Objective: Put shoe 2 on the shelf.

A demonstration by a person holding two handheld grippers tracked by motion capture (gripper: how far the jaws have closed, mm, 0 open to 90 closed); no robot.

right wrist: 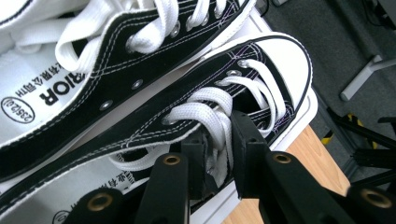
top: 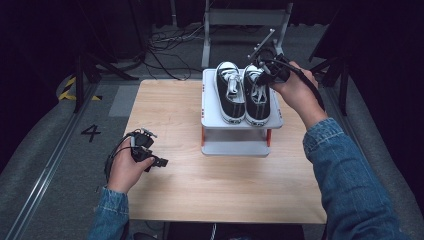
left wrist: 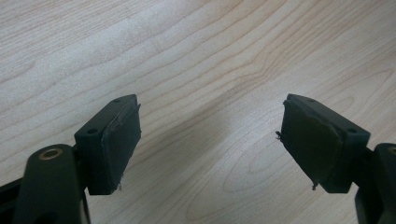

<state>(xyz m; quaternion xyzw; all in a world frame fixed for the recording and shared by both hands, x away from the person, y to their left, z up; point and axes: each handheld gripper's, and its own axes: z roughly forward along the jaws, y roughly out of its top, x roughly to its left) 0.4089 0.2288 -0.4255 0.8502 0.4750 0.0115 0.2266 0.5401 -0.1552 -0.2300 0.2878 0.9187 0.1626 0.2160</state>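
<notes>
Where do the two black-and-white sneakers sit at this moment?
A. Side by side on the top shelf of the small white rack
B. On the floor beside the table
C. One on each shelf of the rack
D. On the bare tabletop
A: both sneakers lie side by side on the white rack's top shelf, where the right tongs pinch one shoe's laces.

a dark recording studio or lab: black curtains, loose black floor cables (top: 167,42), grey metal stand frames (top: 247,20), yellow-black hazard tape (top: 67,87).

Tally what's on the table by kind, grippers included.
Black-and-white sneakers: 2, the left sneaker and the right sneaker, side by side on the rack's top shelf
White two-tier shoe rack: 1
Handheld grippers: 2, the left gripper open over bare wood, the right gripper shut on the right sneaker's laces
Total: 5
</notes>
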